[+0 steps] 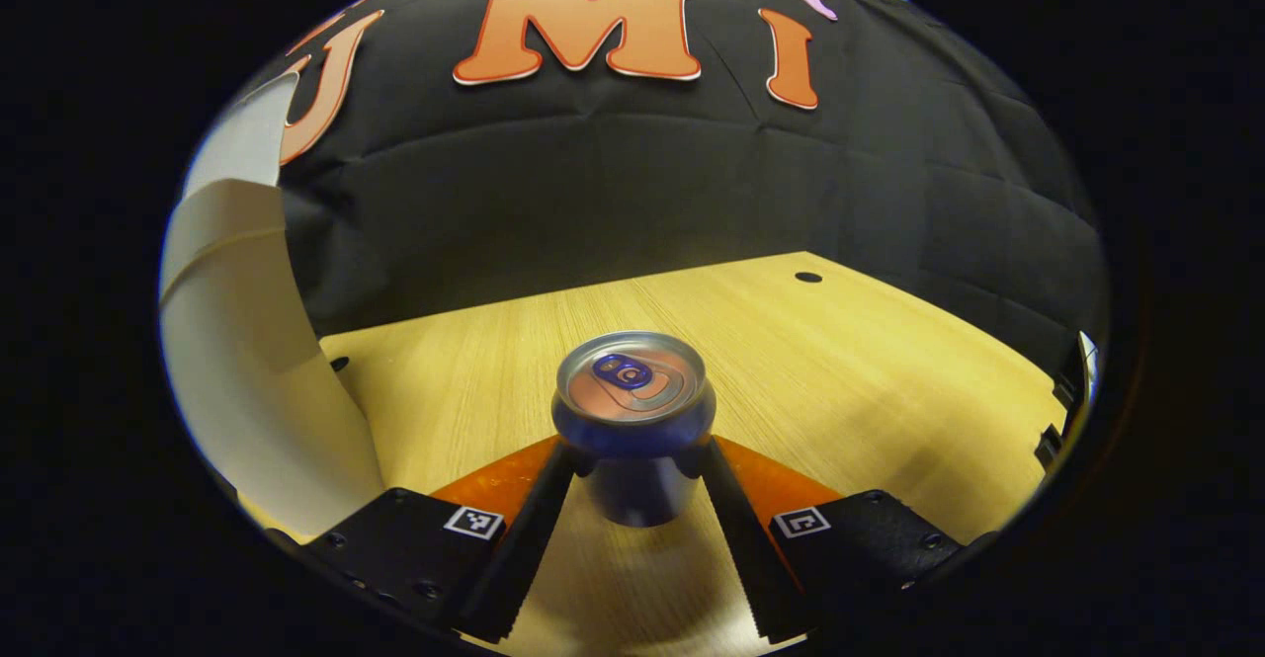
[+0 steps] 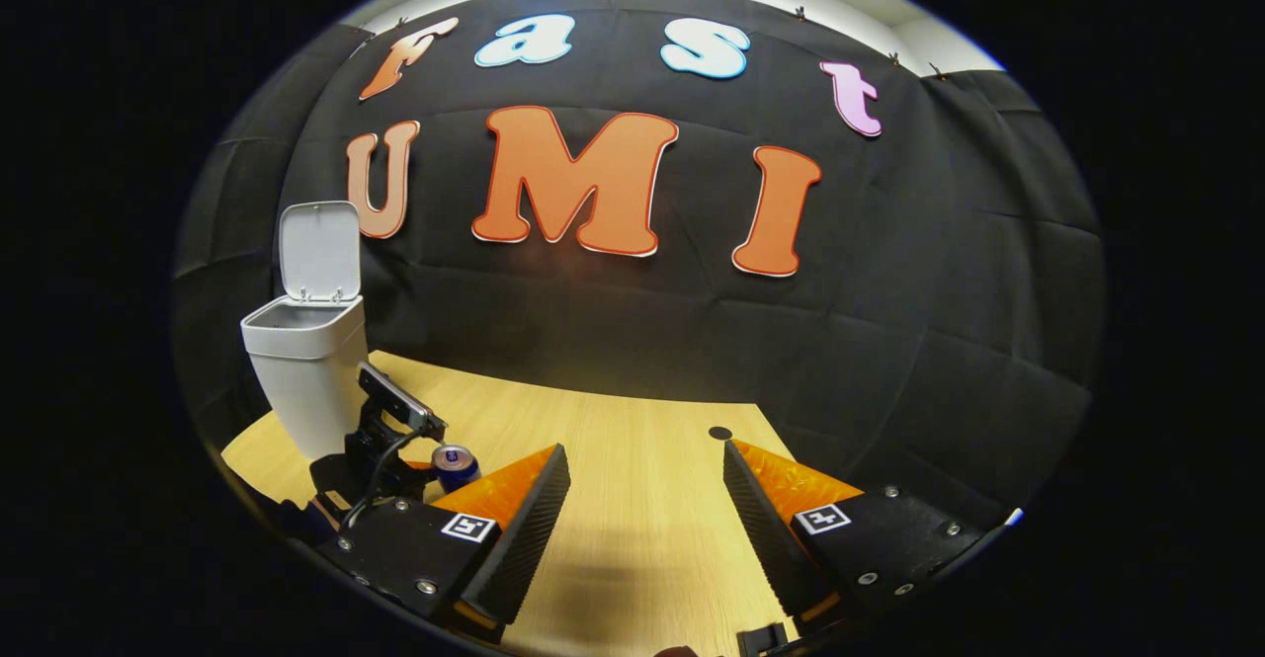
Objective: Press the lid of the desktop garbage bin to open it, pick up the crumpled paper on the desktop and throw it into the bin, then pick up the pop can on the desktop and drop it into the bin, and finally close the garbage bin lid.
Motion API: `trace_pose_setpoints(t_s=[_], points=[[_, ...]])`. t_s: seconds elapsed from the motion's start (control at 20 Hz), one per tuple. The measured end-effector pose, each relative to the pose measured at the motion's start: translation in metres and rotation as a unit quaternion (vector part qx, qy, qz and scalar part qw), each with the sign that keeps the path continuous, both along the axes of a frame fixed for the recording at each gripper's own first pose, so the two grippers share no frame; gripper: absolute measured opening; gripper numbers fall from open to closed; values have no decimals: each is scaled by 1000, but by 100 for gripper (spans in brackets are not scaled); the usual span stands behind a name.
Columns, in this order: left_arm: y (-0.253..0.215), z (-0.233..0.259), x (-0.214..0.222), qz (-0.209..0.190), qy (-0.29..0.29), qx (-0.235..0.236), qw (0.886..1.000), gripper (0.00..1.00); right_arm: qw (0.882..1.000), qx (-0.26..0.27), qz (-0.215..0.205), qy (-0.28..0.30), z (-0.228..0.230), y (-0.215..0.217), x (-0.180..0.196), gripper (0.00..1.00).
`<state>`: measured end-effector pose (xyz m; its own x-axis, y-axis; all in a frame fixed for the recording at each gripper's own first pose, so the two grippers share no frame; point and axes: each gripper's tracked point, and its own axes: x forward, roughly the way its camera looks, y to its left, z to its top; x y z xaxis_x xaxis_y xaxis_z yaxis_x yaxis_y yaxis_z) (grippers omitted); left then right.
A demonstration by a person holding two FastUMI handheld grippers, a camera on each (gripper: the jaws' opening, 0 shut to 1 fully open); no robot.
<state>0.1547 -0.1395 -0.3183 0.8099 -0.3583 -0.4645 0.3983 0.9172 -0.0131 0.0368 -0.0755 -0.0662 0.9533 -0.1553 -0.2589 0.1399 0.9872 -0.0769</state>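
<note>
The wooden desk (image 2: 642, 499) runs across the booth in front of the black cloth wall (image 2: 642, 341), its pale grain bare over most of its width, with a small dark hole (image 2: 720, 433) near the far edge.

At the far left of the right gripper view stands the white garbage bin (image 2: 306, 370), upright on the desk, its lid (image 2: 319, 250) swung up and standing open above the rim. In the left gripper view the bin's white side (image 1: 247, 361) rises close at the left edge.

The right tool (image 2: 642, 509) hangs over the bare desk with its two fingers spread wide apart and nothing between them.

The left tool (image 1: 637, 484) has its fingers set against the two sides of the pop can (image 1: 632, 410), closed in to the can's width, one finger touching each flank just under the top rim. From the right gripper view the left tool (image 2: 395, 440) shows farther off, just in front of the bin, with the can (image 2: 455, 466) at its tip.

The can stands upright, its silver top and blue pull tab (image 1: 625, 372) facing up. I cannot tell whether its base rests on the desk or is raised off it. It sits near the bin, to the bin's right in the right gripper view.
</note>
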Motion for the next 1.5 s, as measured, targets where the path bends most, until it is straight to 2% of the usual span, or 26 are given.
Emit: trace_pose_setpoints(t_s=[0.25,0.45,0.65,0.95,1.05,1.25,1.5], points=[[41,77,-12,40,-49,-8,998,83,999,25,33,-17,-1,18,13,94],[86,129,-28,93,-70,-11,993,82,997,33,61,-30,-2,31,25,94],[138,171,-60,158,-90,-15,983,82,995,42,83,-40,-3,40,32,94],[204,243,-88,237,-134,-5,962,82,991,53,109,-49,-3,55,45,94],[224,258,-87,260,-143,-4,955,82,990,55,115,-52,-1,60,49,94],[254,274,-71,292,-131,-39,947,82,990,51,116,-58,2,59,54,94],[293,294,-26,296,-149,-11,944,81,993,52,94,-56,-1,47,57,94]])
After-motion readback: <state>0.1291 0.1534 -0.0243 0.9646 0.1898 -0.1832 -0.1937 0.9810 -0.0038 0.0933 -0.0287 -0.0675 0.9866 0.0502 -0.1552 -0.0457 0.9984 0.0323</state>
